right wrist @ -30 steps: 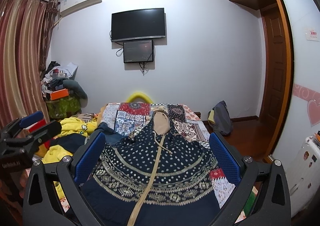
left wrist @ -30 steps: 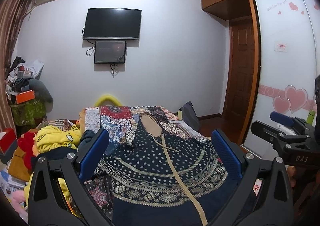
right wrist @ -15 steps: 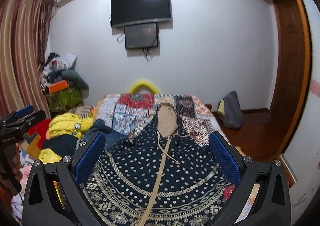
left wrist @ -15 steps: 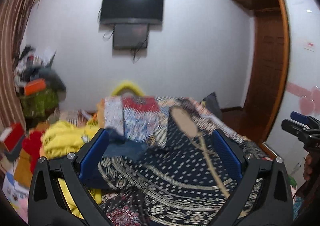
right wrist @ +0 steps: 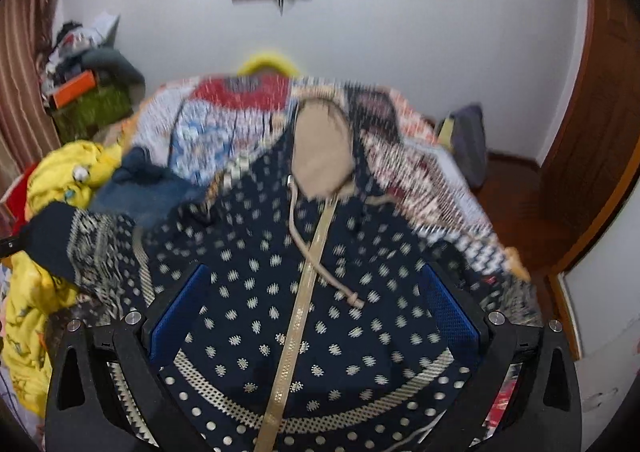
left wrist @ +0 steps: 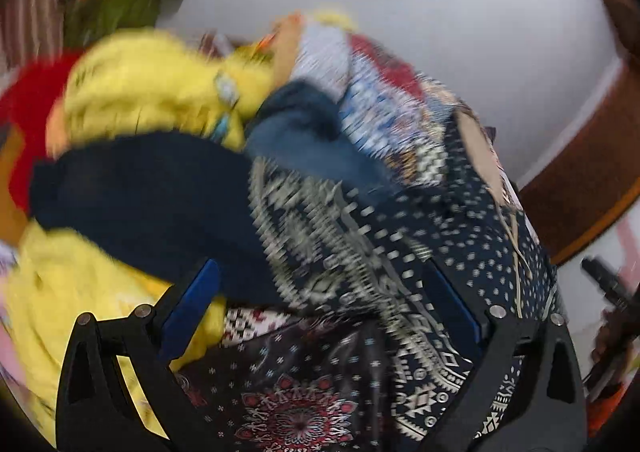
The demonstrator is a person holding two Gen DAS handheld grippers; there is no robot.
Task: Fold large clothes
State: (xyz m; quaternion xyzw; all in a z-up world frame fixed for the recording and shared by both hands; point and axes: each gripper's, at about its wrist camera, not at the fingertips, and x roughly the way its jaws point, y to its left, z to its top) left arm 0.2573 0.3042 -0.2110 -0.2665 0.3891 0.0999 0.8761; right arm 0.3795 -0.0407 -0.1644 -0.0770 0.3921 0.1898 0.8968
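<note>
A large navy hooded garment (right wrist: 320, 284) with cream dots, a tan zip strip and a tan-lined hood (right wrist: 322, 151) lies spread flat on the bed. Its left sleeve (right wrist: 80, 248) stretches out to the left. My right gripper (right wrist: 314, 304) is open, just above the garment's chest. My left gripper (left wrist: 320, 304) is open, above the garment's left side (left wrist: 360, 244), near the sleeve and hem. That view is motion-blurred. Neither gripper holds cloth.
A patchwork bedspread (right wrist: 224, 123) covers the bed. A heap of yellow (left wrist: 152, 91), red and dark clothes (left wrist: 132, 187) lies to the left. A wooden door (right wrist: 600, 111) and a bag (right wrist: 466, 143) on the floor are to the right.
Both grippers have tilted down and moved closer to the garment. The left one has swung left toward the sleeve and the clothes heap. Both stay open.
</note>
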